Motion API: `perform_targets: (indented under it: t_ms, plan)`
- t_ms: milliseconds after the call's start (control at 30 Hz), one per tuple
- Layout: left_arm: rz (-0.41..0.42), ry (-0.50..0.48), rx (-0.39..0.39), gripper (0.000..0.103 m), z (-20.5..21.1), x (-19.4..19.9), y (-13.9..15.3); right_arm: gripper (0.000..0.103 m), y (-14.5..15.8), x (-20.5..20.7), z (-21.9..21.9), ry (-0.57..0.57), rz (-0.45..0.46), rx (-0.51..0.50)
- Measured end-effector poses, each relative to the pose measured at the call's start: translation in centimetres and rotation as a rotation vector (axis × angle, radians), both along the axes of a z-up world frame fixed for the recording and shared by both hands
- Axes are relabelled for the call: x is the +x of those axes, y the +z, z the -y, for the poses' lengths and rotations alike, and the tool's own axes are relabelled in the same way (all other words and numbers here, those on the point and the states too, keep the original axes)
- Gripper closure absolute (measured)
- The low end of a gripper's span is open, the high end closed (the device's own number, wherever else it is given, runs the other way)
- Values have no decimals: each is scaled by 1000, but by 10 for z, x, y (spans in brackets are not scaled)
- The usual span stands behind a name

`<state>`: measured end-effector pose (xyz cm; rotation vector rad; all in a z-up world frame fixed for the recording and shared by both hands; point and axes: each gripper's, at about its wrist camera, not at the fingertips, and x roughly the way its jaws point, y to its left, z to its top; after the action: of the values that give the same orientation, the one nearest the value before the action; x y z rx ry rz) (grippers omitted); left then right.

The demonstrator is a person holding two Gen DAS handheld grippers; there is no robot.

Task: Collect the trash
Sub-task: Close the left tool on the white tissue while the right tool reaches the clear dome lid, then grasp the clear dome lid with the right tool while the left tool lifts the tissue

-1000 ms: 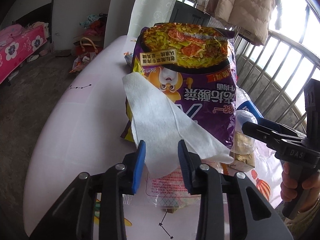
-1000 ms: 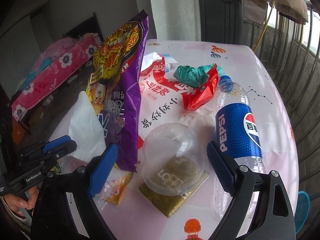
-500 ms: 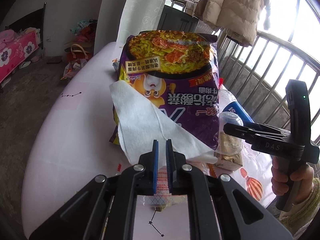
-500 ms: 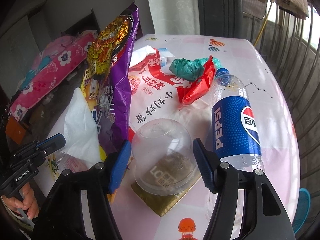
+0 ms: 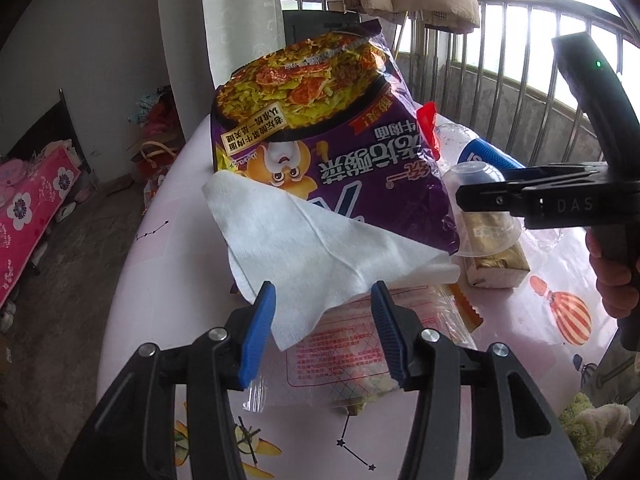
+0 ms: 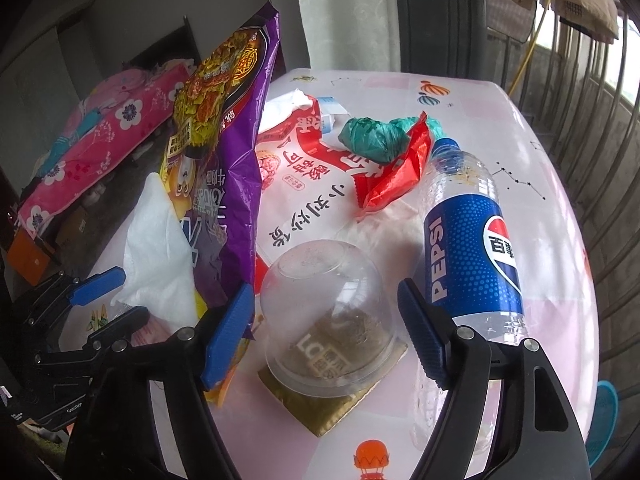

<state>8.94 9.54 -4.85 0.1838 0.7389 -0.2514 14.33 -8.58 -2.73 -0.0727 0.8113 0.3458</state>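
A white tissue (image 5: 312, 248) leans on an upright purple noodle bag (image 5: 340, 152). Its lower corner hangs between the fingers of my left gripper (image 5: 324, 334), whose jaws are opening and do not press it. In the right wrist view, an upturned clear plastic cup (image 6: 324, 312) sits on a gold packet (image 6: 332, 404). My right gripper (image 6: 324, 336) straddles the cup with its jaws opening, pads just off its sides. The left gripper (image 6: 116, 300) shows at the tissue (image 6: 156, 248), beside the purple bag (image 6: 228, 160).
A Pepsi bottle (image 6: 468, 248) lies right of the cup. Beyond it are a red wrapper (image 6: 400, 176), a green crumpled bag (image 6: 372, 136) and a red-and-white bag (image 6: 304, 184). A clear printed packet (image 5: 360, 352) lies under the tissue. The pink table (image 5: 160, 280) ends at my left.
My left gripper closed nearly shut at the tissue's corner, then spread again and rolled. My right gripper narrowed around the cup, then widened a little.
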Motion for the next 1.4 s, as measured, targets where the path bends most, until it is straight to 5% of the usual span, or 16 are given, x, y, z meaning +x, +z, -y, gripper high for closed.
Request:
perform_targets:
  t_ms: [333,600,700,1100,1400]
  plan:
    - [48,-51,144,56,15,-2,-10,30,-3,4,-11,25,14,-41]
    - [53,-19,86,96,9,2,-1,41,-2,3,-12,26,19,-53]
    - [66,-13,64,102,7,0,4,41,2,0,-8,18,34,-42]
    - [203,13,-67,103,-2,-24,46,41,41,-26,10,-32,145,37]
    - [283,-33,-68,103,12,-55,66,41,59,-50,31,-75,200,69]
